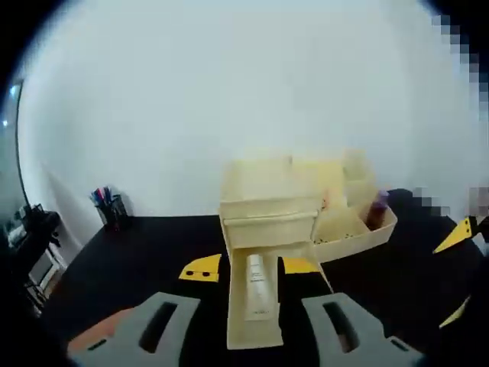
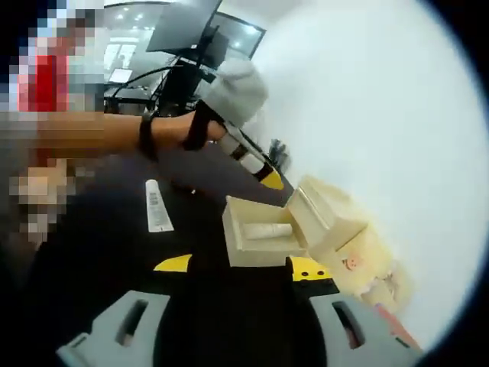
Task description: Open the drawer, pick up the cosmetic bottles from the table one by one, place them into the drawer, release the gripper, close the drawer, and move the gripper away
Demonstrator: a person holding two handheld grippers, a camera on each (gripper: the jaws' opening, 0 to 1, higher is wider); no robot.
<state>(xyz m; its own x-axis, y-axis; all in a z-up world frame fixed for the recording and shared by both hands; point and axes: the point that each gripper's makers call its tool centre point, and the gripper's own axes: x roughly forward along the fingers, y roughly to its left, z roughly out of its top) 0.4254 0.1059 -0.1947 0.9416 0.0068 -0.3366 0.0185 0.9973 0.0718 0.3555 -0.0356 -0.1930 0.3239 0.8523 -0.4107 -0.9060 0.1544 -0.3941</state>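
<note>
Drawer (image 1: 254, 302) pulled fully out of the organiser (image 1: 279, 202), which stands near the desk's (image 1: 137, 260) back edge by the wall. Likely left open on purpose: loading is not finished. One bottle (image 1: 257, 284) lies flat inside, lengthwise, so it will clear the housing when the drawer slides in.

Left gripper (image 1: 252, 325) hovers straight in front of the drawer, fingers (image 1: 157, 325) apart and empty, one either side of the drawer front. Well lined up for a push to close, but that step looks premature.

In the right gripper view a second bottle, a white tube (image 2: 157, 206), lies on the desk well apart from the drawer, toward the front edge. In that view the left gripper and the hand holding it come in from the left, above the tube. Right gripper (image 2: 237, 325) is held back, fingers spread, holding nothing, and aimed at the drawer's side.

Yellow markers (image 1: 200, 267) flank the drawer on the desk. Pen cup (image 1: 111, 208) at the far left corner.

Judgement: tube goes in next.
</note>
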